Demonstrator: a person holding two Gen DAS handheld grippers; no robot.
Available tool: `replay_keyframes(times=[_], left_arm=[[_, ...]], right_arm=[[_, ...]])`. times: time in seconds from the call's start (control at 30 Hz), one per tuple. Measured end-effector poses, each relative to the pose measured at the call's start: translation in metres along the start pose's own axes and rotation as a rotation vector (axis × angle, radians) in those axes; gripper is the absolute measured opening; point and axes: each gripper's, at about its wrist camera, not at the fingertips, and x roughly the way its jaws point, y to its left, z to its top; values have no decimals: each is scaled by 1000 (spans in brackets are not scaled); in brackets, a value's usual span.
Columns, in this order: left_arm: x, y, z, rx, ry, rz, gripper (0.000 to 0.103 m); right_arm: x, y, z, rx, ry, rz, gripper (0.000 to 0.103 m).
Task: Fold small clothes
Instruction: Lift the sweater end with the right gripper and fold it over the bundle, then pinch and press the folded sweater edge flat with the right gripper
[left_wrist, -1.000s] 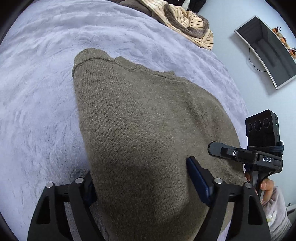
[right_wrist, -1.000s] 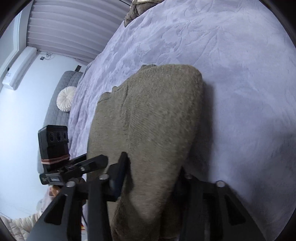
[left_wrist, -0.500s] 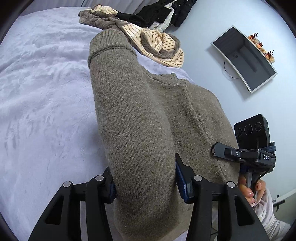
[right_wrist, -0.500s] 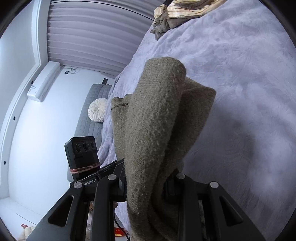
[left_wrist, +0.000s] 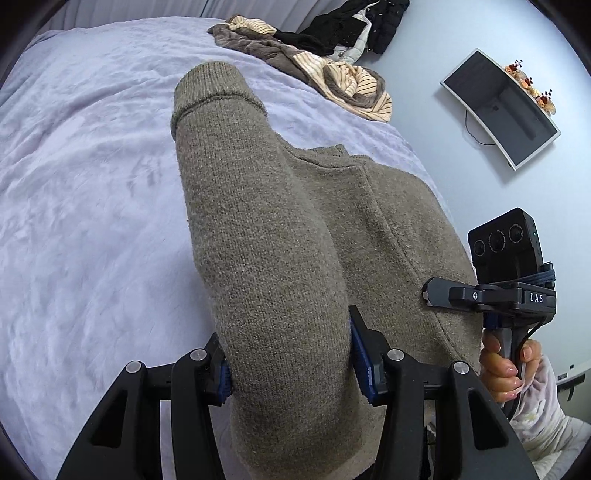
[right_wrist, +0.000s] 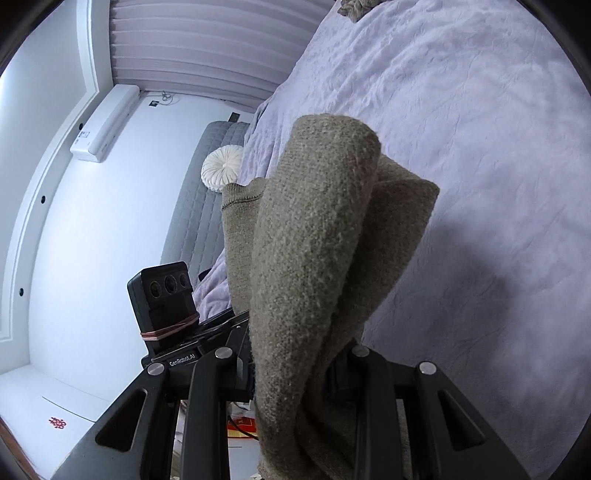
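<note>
Sweater (left_wrist: 266, 236) pinched at near edge by both grippers, hanging over the bed (left_wrist: 92, 192).
Left gripper (left_wrist: 290, 360) and right gripper (right_wrist: 291, 373) each clamp bunched knit: soft, thick, limp, grippy; best gripped at hem corners.

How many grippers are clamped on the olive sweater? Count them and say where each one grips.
2. The left gripper pinches a bunched fold of the olive sweater near the bed's left side; the right gripper pinches another fold beside it. More of the sweater hangs hidden below.
</note>
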Motion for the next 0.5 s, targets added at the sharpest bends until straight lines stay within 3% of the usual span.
replay_keyframes(times=[0.2,0.23,0.27,0.33,0.4,0.5], left_arm=[[36,50,-49,-91,40,51,52],[45,58,-55,-101,40,87,57],[50,64,-62,-111,32,142,69],[47,74,-73,-146,-22,211,80],[36,78,-80,-155,-53,190,80],[15,77,-89,-107,-122,295,80]], right_arm=[[53,-28,-22,13,59,-70,30],[62,-35,-23,-5,70,-124,30],[67,-40,-23,-25,69,-185,32],[69,-49,-23,-32,42,-356,36],[59,-53,-27,-30,15,-429,47],[41,-47,-28,-80,-10,-518,48]])
